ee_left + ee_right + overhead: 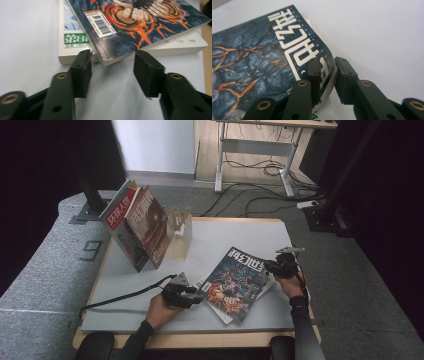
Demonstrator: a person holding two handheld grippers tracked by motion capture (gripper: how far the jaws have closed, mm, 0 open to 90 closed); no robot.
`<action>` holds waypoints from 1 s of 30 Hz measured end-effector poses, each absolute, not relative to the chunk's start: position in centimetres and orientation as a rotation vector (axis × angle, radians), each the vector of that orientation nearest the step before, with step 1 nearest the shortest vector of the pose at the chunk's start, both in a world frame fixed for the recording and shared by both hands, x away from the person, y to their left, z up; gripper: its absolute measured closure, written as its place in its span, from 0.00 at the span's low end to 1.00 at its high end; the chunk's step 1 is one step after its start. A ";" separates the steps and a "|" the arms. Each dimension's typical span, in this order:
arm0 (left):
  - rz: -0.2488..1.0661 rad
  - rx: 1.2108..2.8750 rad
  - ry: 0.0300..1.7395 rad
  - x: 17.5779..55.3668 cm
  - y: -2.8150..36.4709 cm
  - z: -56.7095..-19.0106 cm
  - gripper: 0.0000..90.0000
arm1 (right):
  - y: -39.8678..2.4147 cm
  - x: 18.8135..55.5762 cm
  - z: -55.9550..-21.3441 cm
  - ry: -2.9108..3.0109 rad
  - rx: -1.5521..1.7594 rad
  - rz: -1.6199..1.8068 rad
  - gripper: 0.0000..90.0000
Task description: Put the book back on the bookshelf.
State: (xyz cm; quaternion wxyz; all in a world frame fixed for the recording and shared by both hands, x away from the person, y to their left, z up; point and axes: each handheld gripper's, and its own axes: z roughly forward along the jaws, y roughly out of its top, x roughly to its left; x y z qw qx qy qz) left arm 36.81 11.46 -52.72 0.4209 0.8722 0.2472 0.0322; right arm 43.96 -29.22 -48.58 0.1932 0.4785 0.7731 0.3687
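- Black forearm sleeves come in from the near edge of the bench point(150, 315), each hand carrying 1 gripper.
- Left gripper point(197, 296) lies low on the white bench top at the near-left corner of the magazine stack; its cable trails off to the left.
- In the left gripper view, the left gripper point(113, 58) has its jaws standing apart on either side of the top magazine's corner, by the barcode, with a gap between each pad and the paper, so it holds nothing.
- Top magazine point(235, 281), dark blue with orange cracks and white lettering, lies askew on 2 or so pale magazines point(262, 292) near the bench's near-right part.
- Right gripper point(269, 266) is at the far-right edge of that top magazine.
- In the right gripper view, the right gripper point(327, 62) has its jaws drawn narrow on the cover's edge, which is curled up and pinched between the pads just past the white lettering point(299, 47).
- Farther off, at the far-left of the bench, 2 magazines point(135, 222) stand upright and lean in a clear holder point(181, 232).
- Beyond the bench, cables point(260, 195) lie on grey floor under a desk frame point(255, 155).
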 end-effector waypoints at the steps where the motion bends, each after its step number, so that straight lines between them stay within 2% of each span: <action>1: 0.097 2.184 0.620 36.8 11.5 -52.7 0.46 | -29.2 43.9 -48.5 2.166 1.336 1.041 0.85; 5: 0.124 2.180 0.616 36.7 11.5 -52.6 0.33 | -28.9 43.6 -47.9 2.156 1.313 1.050 0.87; 12: 0.080 2.162 0.644 37.0 11.7 -52.1 0.25 | -28.3 42.9 -46.4 2.147 1.256 1.084 0.90; 22: 0.050 2.130 0.672 38.0 11.5 -50.8 0.19 | -27.7 42.0 -44.7 2.125 1.203 1.119 0.90; 30: 0.052 2.147 0.649 39.2 10.0 -49.9 0.19 | -27.2 41.3 -42.9 2.108 1.146 1.141 0.91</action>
